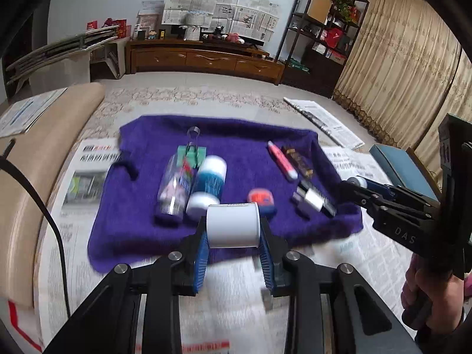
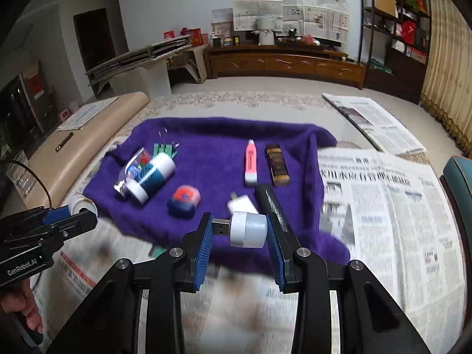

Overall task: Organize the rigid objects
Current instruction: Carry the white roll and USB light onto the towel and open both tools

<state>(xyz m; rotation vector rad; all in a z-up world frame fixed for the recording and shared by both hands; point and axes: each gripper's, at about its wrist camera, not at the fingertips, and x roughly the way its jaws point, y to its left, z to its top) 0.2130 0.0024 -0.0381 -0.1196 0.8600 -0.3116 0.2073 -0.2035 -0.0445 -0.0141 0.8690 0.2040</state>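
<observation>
My left gripper (image 1: 233,230) is shut on a white cylinder (image 1: 232,224), held sideways above the near edge of the purple towel (image 1: 236,135). It also shows at the left of the right wrist view (image 2: 81,206). My right gripper (image 2: 239,230) is shut on a white USB device (image 2: 246,229) with its plug pointing left, above the towel's near right part. On the towel lie a blue-white bottle (image 1: 208,185), a clear packet (image 1: 174,188), a green binder clip (image 1: 191,152), an orange-blue tape measure (image 2: 184,199), a pink marker (image 2: 250,165), a brown box (image 2: 277,163), a white charger (image 2: 242,203) and a black comb (image 2: 270,199).
Newspapers (image 2: 383,206) cover the table around the towel. A beige cushion (image 1: 26,159) lies at the left with a cable over it. A teal chair (image 2: 460,183) stands at the right. A wooden cabinet (image 2: 283,62) and shelves (image 2: 395,29) stand far behind.
</observation>
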